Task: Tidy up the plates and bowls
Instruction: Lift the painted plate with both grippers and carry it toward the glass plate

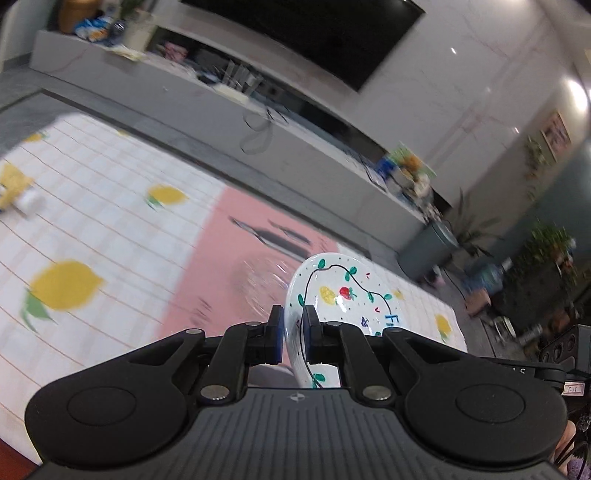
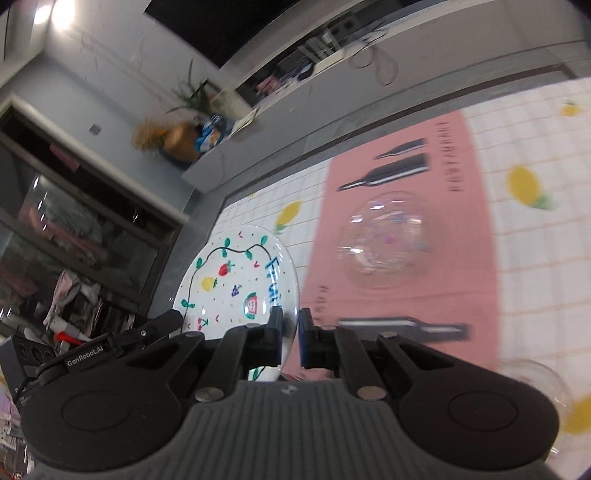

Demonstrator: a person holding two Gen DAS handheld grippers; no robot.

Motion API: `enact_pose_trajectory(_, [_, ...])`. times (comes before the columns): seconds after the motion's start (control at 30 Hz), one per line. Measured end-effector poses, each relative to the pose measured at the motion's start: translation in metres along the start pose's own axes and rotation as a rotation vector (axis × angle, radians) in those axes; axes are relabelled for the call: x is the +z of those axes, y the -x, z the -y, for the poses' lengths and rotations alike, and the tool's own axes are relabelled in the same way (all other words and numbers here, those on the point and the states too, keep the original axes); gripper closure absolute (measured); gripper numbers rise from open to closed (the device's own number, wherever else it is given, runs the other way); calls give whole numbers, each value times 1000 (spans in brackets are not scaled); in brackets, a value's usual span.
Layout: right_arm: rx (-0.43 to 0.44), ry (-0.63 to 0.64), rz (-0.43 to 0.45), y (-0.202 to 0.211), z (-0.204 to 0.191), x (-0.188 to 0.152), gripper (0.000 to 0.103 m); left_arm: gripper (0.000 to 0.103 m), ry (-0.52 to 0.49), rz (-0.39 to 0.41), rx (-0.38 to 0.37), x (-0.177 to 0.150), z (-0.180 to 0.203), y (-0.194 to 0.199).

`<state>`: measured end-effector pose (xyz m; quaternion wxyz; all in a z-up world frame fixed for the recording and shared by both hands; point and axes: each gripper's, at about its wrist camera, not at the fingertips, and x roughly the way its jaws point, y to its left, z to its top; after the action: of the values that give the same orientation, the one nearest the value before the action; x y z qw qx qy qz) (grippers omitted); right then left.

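The white plate is off the table, held on edge between the two grippers and tilted. Its face carries a hand-drawn black line with green leaves, a strawberry, a lemon, a watermelon slice, grapes and cherries, and blue lettering that reads "Frui", the rest hidden behind the finger. In the left wrist view the same plate shows only "F" in blue before the rim cuts the word off.

The right gripper pinches the plate's rim, one blue-padded finger on each face. The left gripper pinches the rim at another point, its fingers likewise clamped on either face. The left unit's housing appears at the lower left of the right wrist view, printed "GenRobot.AI".

Beyond the plate lies a pink placemat with black knife and fork silhouettes and printed lettering too blurred to read. A clear glass bowl sits on the placemat, well apart from the plate. A second clear glass piece shows at the lower right edge, partly out of frame. The placemat rests on a white checked tablecloth with yellow lemon prints.

Past the table stand a long grey cabinet with clutter and a dark screen on the wall.
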<state>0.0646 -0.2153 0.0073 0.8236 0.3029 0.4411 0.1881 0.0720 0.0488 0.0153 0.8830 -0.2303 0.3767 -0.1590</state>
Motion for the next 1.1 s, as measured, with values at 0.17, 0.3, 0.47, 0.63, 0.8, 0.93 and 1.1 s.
enact_pose_trajectory(0.17, [-61, -33, 39, 47, 46, -16, 97, 92, -19, -91, -48, -33, 34, -31])
enact_pose_trajectory(0.3, [-97, -69, 56, 74, 83, -33, 97, 92, -46, -169, -55, -64, 53, -55])
enact_pose_trajectory(0.47, [-127, -105, 56, 88, 120, -59, 97, 92, -20, -271, -44, -99, 52, -80])
enact_pose_trajectory(0.63, [-145, -140, 14, 75, 150, -82, 98, 92, -40, -303, 10, -121, 49, -94])
enact_pose_trajectory(0.8, [-156, -154, -4, 57, 165, -91, 97, 92, -68, -325, 45, -134, 51, -100])
enact_pose_trajectory(0.93, [-181, -131, -6, 51, 165, -94, 97, 92, -83, -326, 67, -138, 52, -103])
enact_pose_trajectory(1.1, [-229, -77, -6, 44, 161, -95, 96, 91, -110, -335, 87, -144, 56, -108])
